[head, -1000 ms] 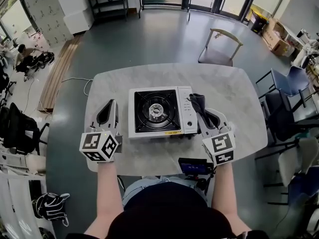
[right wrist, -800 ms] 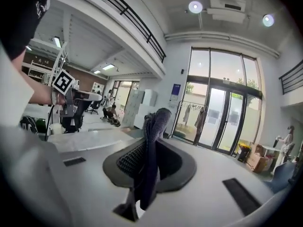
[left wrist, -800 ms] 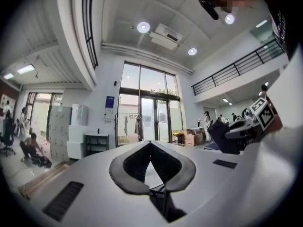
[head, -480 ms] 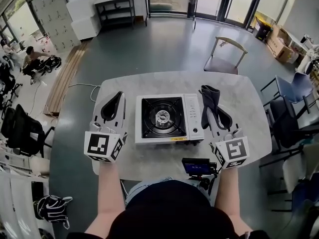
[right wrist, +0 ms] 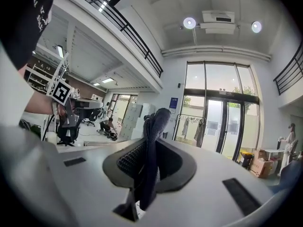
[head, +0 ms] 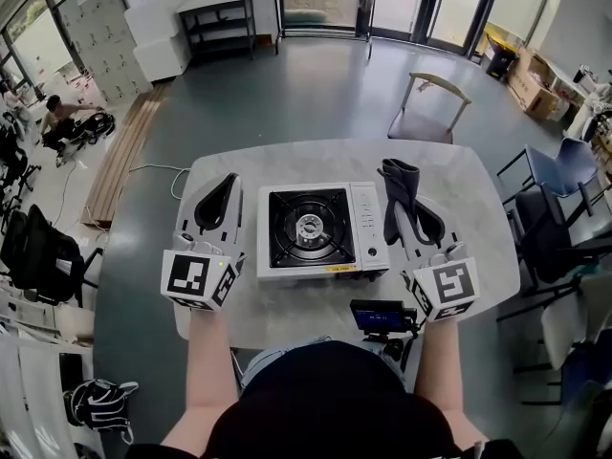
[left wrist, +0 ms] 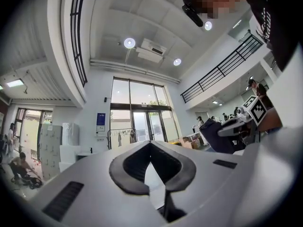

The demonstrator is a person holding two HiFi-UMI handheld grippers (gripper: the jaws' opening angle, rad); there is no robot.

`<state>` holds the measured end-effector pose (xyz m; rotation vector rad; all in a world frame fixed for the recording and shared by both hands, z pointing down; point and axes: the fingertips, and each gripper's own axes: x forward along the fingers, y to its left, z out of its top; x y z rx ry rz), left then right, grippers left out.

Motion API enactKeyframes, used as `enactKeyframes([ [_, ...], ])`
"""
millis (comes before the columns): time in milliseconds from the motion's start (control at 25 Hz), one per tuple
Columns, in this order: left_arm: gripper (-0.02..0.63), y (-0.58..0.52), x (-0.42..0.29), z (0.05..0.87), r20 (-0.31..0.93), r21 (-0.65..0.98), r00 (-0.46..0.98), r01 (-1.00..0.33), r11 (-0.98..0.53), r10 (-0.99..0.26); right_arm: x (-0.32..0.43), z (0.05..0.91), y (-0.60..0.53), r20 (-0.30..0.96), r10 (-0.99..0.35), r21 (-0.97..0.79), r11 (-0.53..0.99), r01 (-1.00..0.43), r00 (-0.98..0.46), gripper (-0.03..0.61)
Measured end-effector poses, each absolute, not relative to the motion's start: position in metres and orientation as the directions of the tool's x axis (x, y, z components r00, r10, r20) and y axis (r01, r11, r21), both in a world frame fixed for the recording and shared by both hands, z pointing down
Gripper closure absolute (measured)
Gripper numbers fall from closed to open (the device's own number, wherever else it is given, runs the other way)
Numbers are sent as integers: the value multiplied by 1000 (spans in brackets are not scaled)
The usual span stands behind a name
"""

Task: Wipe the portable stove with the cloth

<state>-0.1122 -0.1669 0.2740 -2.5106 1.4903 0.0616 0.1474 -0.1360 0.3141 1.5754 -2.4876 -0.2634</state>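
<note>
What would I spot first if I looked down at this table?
Probably the white portable stove with its black burner, in the middle of the grey table. Just right of it, the right tongs are shut on a dark cloth that pokes out past their tips. The left tongs, shut and empty, are on the stove's other side.

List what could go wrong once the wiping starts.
1. The cloth sticks out loosely past the tips of the right gripper, so it could snag on the prongs of the burner grate.
2. The left gripper sits shut beside the stove, apart from it. Unbraced, the stove might slide under wiping pressure.
3. The small screen at the table's near edge could get knocked.
</note>
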Motion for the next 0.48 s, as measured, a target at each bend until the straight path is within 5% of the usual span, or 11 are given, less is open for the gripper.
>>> enactKeyframes([
  [480, 603, -170, -106, 274, -141, -173, 500, -862, -476, -855, 143, 307, -141, 66, -900, 296, 431, -853, -431, 512],
])
